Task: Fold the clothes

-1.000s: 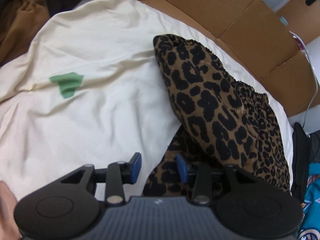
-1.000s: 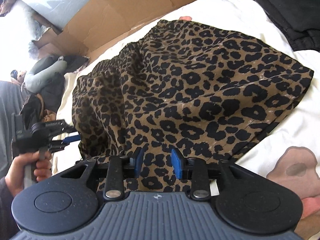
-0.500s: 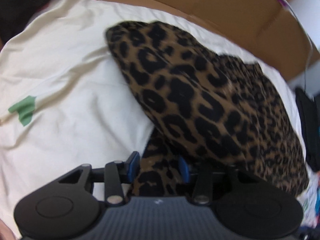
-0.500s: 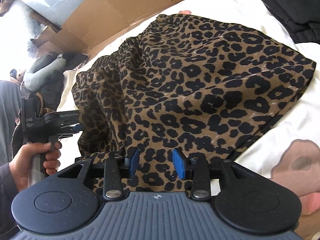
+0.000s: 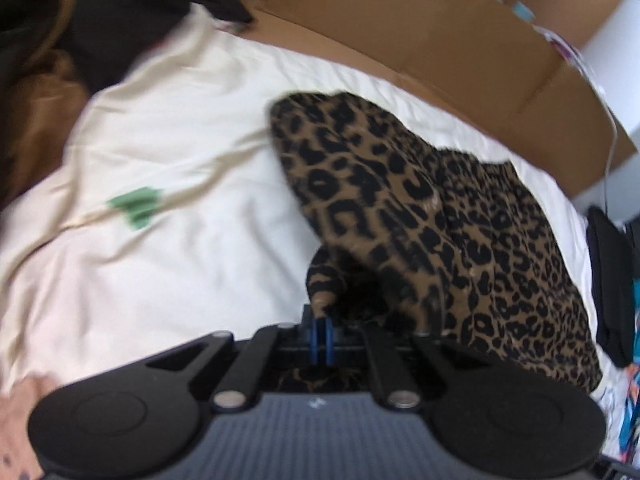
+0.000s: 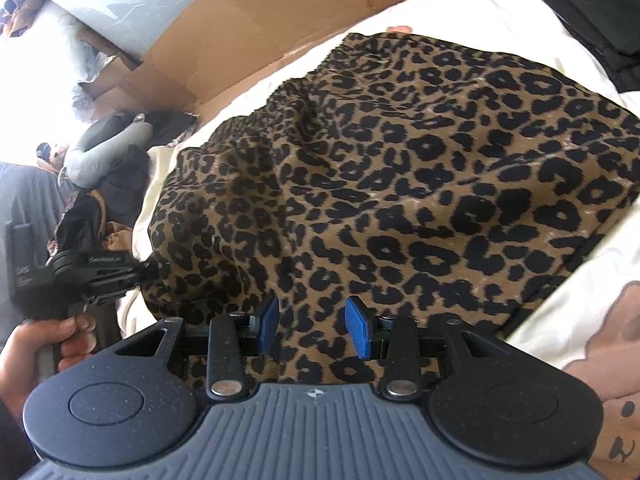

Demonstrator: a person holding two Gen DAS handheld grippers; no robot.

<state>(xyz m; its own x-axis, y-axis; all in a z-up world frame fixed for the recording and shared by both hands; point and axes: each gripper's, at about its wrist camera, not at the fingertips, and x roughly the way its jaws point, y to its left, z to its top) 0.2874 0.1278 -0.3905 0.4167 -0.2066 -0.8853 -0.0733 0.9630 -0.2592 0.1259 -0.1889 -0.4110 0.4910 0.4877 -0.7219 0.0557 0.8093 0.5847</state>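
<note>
Now the left gripper (image 5: 322,336) has closed; a second ago its blue pads stood apart beside the leopard-print garment (image 5: 432,220), and at this moment they are pressed together on a pinch of the cloth's near corner, a small peak of fabric rising just ahead of them; the left view is smeared with motion, so how much cloth is caught cannot be judged. From the right view the same tool appears at the garment's left end, its tips buried in the print, held by a hand (image 6: 38,354) at the bed's left edge. The right gripper (image 6: 312,326) has not changed: its pads are well apart, with nothing between them, and it hovers over the near hem of the garment; whether it touches the cloth is unclear. The garment lies spread across the middle of the cream bedsheet (image 5: 172,168), its gathered waistband toward the far edge by the cardboard (image 5: 420,28), a strip of green tape (image 5: 138,206) well to its left, dark clothes (image 6: 592,8) at the sheet's far right corner. This probably means one corner is secured; the right one likely needs to close on the hem before the fold can be carried over.
</note>
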